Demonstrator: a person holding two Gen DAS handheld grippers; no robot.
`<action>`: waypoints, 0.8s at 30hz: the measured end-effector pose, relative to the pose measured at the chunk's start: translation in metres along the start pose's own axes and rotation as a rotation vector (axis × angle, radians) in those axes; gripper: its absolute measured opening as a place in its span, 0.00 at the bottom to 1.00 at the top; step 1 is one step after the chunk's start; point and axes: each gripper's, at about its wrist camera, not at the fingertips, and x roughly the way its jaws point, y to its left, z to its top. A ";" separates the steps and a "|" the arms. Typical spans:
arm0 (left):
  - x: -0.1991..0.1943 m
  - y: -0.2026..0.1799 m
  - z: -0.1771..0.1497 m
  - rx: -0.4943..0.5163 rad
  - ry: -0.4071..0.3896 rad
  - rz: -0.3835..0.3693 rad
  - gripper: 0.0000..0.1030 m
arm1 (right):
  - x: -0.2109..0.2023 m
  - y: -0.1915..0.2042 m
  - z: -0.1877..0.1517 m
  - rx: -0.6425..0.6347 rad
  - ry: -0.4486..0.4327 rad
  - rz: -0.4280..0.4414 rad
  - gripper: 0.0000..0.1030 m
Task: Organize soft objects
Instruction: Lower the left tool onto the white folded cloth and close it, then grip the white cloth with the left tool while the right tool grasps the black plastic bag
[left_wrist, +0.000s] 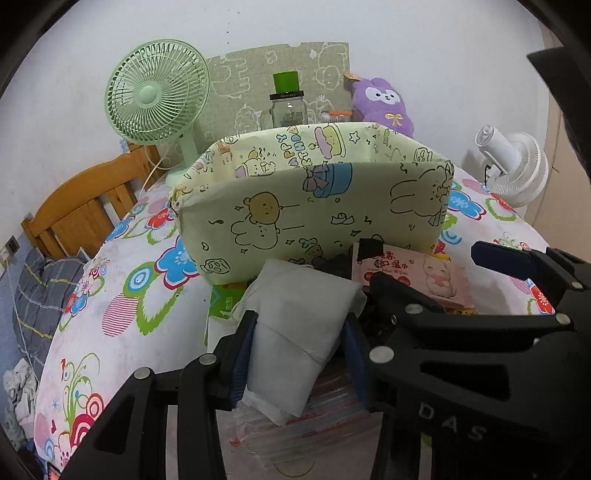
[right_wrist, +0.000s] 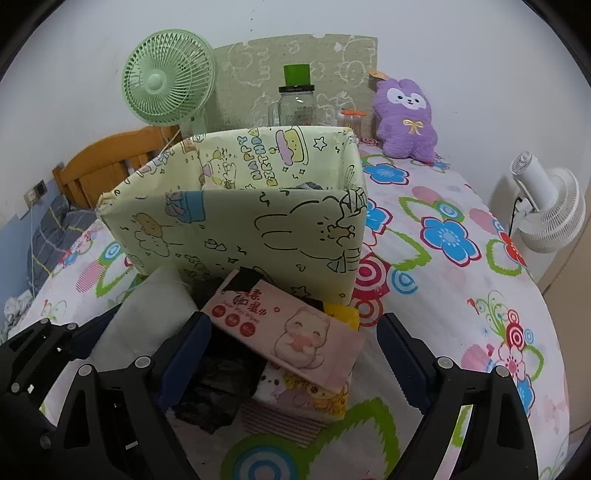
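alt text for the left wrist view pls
The left tool is shut on a folded white soft pack in front of an open pale green cartoon-print box on a flowered table. A pink wipes pack lies to its right.

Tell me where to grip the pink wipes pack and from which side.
Grip the pink wipes pack across its narrow width near the middle, coming from above and the near side. It lies flat, tilted atop the pile, between the open right claw's fingers.
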 end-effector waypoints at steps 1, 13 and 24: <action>0.001 0.000 0.000 0.001 0.003 0.003 0.45 | 0.002 -0.001 0.000 -0.003 0.004 0.007 0.90; 0.008 -0.003 0.000 0.002 0.017 0.024 0.45 | 0.012 -0.002 -0.001 0.010 0.039 0.077 0.83; 0.005 -0.002 -0.002 0.003 0.007 0.026 0.40 | -0.005 0.001 -0.010 0.021 0.013 0.078 0.62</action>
